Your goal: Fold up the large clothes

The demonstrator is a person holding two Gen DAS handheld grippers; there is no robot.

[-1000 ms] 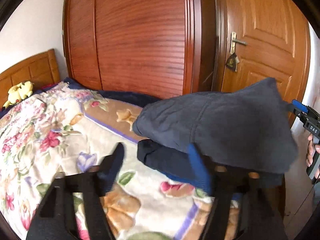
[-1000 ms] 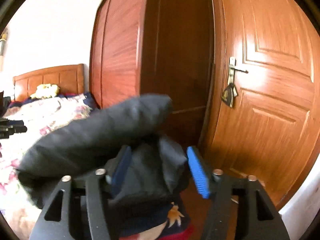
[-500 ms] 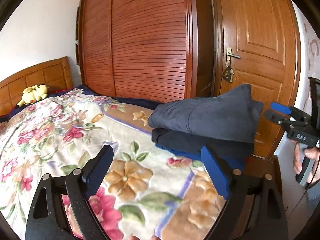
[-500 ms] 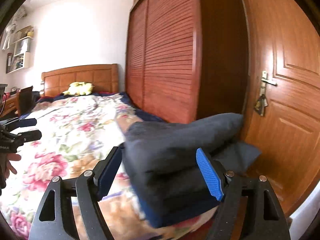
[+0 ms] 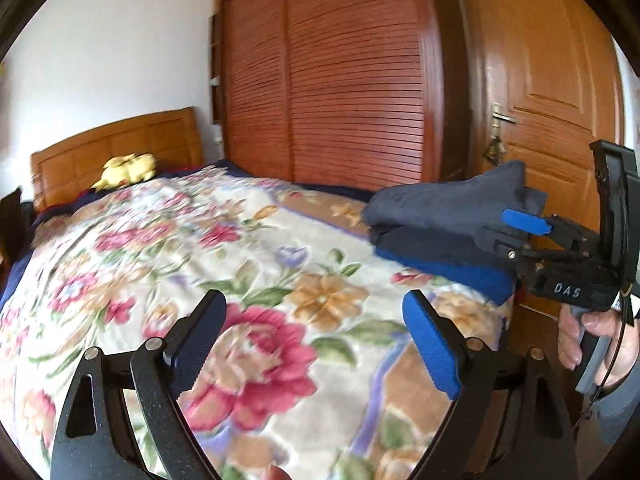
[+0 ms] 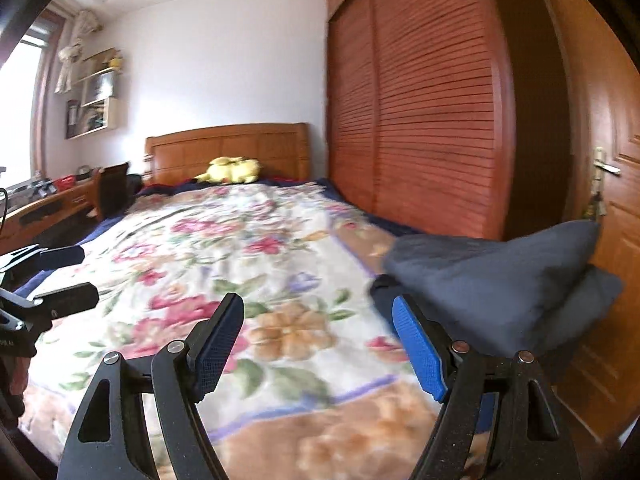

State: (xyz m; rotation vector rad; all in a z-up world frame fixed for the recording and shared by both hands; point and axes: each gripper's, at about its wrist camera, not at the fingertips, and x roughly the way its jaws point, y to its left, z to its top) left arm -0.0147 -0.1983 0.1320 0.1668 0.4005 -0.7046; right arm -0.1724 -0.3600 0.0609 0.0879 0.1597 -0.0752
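Observation:
A folded dark grey garment (image 5: pixel 440 208) (image 6: pixel 500 272) lies stacked on a blue folded piece (image 5: pixel 472 276) at the bed's corner by the door. My left gripper (image 5: pixel 316 320) hovers open over the floral blanket, well short of the pile, with nothing between its fingers. In the right wrist view it shows at the left edge (image 6: pixel 80 274). My right gripper (image 6: pixel 316 316) is open and empty too, with the pile just beyond its right finger. The left wrist view shows it (image 5: pixel 504 232) beside the pile, held by a hand (image 5: pixel 580 336).
A floral blanket (image 5: pixel 240 264) (image 6: pixel 248 264) covers the bed. A yellow plush toy (image 6: pixel 228 170) sits by the wooden headboard (image 6: pixel 228 148). Louvred wardrobe doors (image 5: pixel 328 92) and a wooden door (image 5: pixel 552 92) stand behind the pile. A desk (image 6: pixel 52 208) flanks the bed's left side.
Both grippers have drawn back from the folded pile and their jaws have widened. The right gripper no longer has cloth between its fingers. The pile rests on the bed corner.

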